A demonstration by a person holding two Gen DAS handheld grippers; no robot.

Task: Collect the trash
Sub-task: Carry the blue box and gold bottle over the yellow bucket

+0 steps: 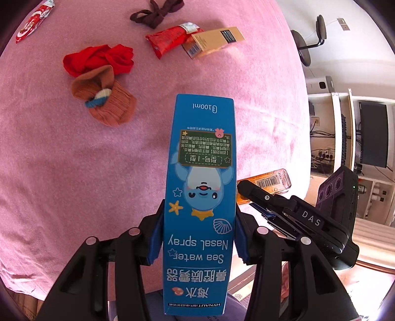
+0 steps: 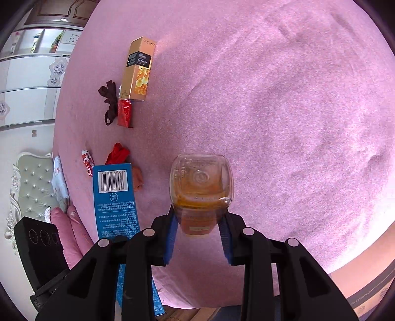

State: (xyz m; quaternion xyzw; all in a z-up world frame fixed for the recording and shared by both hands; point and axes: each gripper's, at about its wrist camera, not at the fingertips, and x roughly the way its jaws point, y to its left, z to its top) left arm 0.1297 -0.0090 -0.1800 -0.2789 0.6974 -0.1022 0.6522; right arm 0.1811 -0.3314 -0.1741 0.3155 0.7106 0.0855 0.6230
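From your left wrist, you have the left gripper (image 1: 198, 237) clamped on the blue nasal spray box (image 1: 201, 197), its blue pads pressed to the two long sides low on the carton, so the box stands out along the fingers and lifts clear of the pink blanket (image 1: 74, 172). Gripping near one end probably keeps the rest free to drop into a bin, though it leaves a long lever that could swing. Further up the blanket lie the gold carton (image 1: 214, 40) touching a red wrapper (image 1: 170, 39), a second red wrapper (image 1: 34, 21) at the far left edge, and clothing that is not trash: red and brown socks (image 1: 101, 81) bunched together, and a dark knotted stocking (image 1: 155, 12). To the right your other tool carries the amber bottle (image 1: 269, 184). From your right wrist, the right gripper (image 2: 200, 228) is closed on that clear amber bottle (image 2: 201, 190), pads squeezing its lower body, with its flat end facing away from the camera; liquid seems to fill part of it, so hold it firmly. It hangs above bare blanket (image 2: 296, 123), touching nothing. At the left the blue box (image 2: 113, 197) shows its barcode side, and the gold carton (image 2: 139, 69) lies well apart beyond it. Both hands being full, I judge a trip to the bin comes before the remaining pieces.
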